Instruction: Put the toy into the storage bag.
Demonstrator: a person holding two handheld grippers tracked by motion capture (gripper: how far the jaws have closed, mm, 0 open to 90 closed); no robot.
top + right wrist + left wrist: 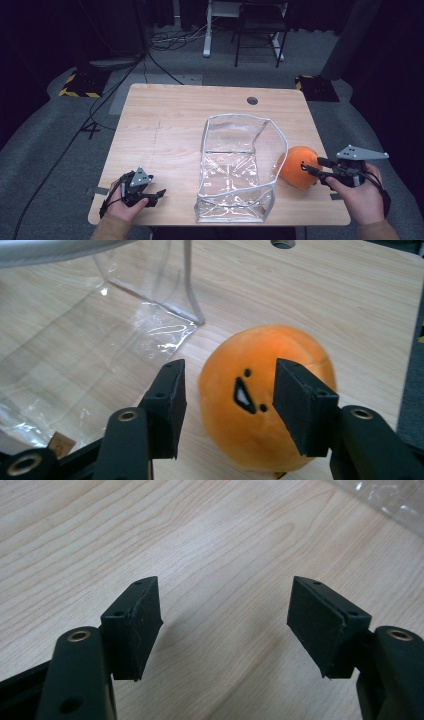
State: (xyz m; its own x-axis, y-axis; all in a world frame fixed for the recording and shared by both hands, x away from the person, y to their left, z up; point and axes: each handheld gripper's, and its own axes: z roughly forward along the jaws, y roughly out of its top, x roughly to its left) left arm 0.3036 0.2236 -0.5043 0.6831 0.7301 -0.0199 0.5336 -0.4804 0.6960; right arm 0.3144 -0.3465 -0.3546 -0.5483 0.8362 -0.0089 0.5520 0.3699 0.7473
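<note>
Pale wood-grain desk [170,125], smooth, rectangular with rounded corners, a round cable hole [252,100] near the far edge. At mid-desk, a clear plastic pouch [237,167]: glossy, crinkled film with grey piped edging, boxy, open mouth facing up and away. Just beside the pouch's right wall, a round orange plush toy [297,166], soft and fuzzy, with a small stitched face of two dots and an open mouth [243,392].

Right hand-held gripper [312,166], right of the pouch, released: matte black jaws spread wide on either side of the plush, pads [167,405] flanking the face, contact with the fabric impossible to judge.

Left hand-held gripper [156,195], well to the left of the pouch near the desk's front edge, also released: flat black rubbery pads [142,625] wide apart over bare wood, grasping nothing, a corner of the pouch's film [390,500] beyond.
</note>
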